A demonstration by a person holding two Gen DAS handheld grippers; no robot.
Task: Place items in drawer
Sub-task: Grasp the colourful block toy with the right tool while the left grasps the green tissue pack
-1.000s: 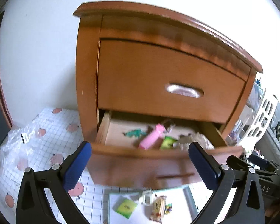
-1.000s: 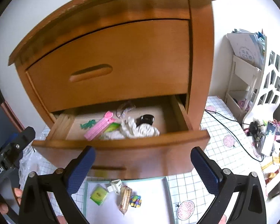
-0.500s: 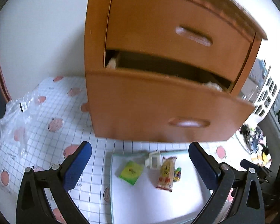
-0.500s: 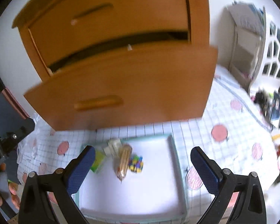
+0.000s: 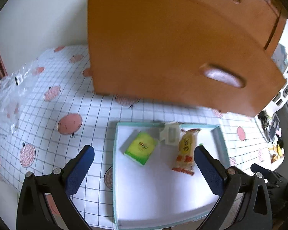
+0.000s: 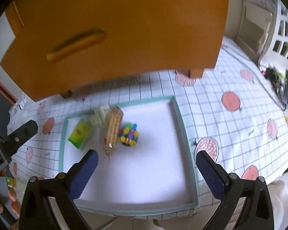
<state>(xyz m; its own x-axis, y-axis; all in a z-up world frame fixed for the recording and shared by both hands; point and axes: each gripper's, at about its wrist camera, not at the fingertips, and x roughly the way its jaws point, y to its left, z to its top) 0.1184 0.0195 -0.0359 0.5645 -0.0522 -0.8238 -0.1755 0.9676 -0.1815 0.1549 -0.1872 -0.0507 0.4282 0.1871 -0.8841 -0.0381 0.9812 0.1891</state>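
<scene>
Four small packets lie in a shallow rectangular tray (image 6: 184, 134) below a wooden drawer (image 6: 124, 19).

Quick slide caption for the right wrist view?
Open right gripper above tray holding snack packet, green pack and colourful cube.

Support surface: table covered by a white grid-pattern cloth (image 6: 211, 113) with pink round fruit prints.

Landmark: shallow white tray with teal rim (image 6: 184, 134), lying flat on the cloth near the front edge.

Behind the tray: wooden drawer cabinet (image 6: 115, 23), standing on short feet on the cloth; its pulled-out drawer front overhangs the tray's far rim.

Left of the tray, well apart: crumpled clear plastic bag (image 5: 7, 94) on the cloth, at the table's left edge.

Right of the tray, well apart: small clutter and a dark upright item near the table's right edge; blurred, not identifiable.
</scene>
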